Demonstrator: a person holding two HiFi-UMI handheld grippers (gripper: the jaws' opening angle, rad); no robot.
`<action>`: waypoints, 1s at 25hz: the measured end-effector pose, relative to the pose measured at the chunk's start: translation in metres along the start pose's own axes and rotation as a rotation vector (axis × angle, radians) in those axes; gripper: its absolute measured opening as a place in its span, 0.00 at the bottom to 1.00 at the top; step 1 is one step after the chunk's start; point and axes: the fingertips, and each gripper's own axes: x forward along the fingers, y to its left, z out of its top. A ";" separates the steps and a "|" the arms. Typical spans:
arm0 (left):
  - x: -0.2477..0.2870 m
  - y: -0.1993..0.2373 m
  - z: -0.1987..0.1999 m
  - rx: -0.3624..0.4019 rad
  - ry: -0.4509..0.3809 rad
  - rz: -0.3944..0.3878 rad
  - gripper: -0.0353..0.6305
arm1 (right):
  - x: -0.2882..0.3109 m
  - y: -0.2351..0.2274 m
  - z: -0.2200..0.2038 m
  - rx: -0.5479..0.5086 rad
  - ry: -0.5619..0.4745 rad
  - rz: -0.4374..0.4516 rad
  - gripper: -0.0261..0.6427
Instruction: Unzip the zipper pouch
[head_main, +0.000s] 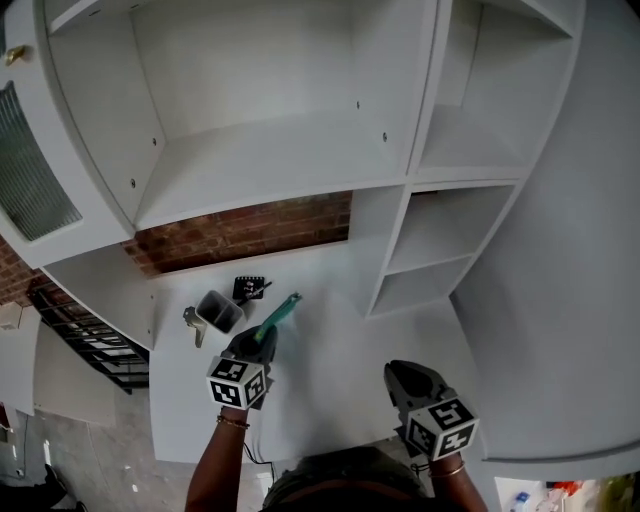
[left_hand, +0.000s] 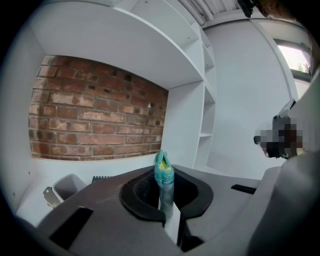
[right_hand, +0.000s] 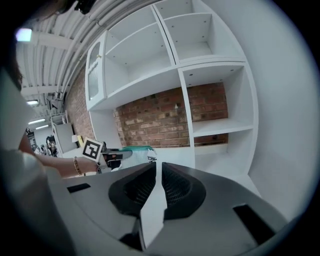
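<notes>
In the head view a teal zipper pouch (head_main: 279, 316) sticks out up and to the right from my left gripper (head_main: 261, 342), above the white tabletop (head_main: 330, 350). The left gripper view shows the pouch (left_hand: 163, 171) end-on, pinched between the shut jaws of the left gripper (left_hand: 165, 198). My right gripper (head_main: 401, 373) hovers to the right, well apart from the pouch, jaws together with nothing between them (right_hand: 156, 172). From the right gripper view the pouch (right_hand: 133, 149) appears at left beside the left gripper's marker cube (right_hand: 92, 149).
A small grey bin (head_main: 220, 311), a black object (head_main: 249, 288) and a metal piece (head_main: 192, 323) lie on the table just beyond the left gripper. White open shelves (head_main: 430, 235) rise at the right, a brick wall (head_main: 250, 232) stands behind, and a cabinet door (head_main: 30, 180) is at the left.
</notes>
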 end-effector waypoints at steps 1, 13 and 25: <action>0.003 0.004 0.001 0.008 -0.006 0.010 0.06 | -0.001 0.000 0.003 0.015 -0.016 0.017 0.09; 0.040 0.025 -0.033 0.003 0.004 0.032 0.06 | -0.011 -0.013 -0.005 0.047 -0.009 0.002 0.08; 0.048 -0.009 -0.074 -0.114 0.046 -0.082 0.06 | -0.017 -0.023 -0.015 0.049 0.008 -0.031 0.08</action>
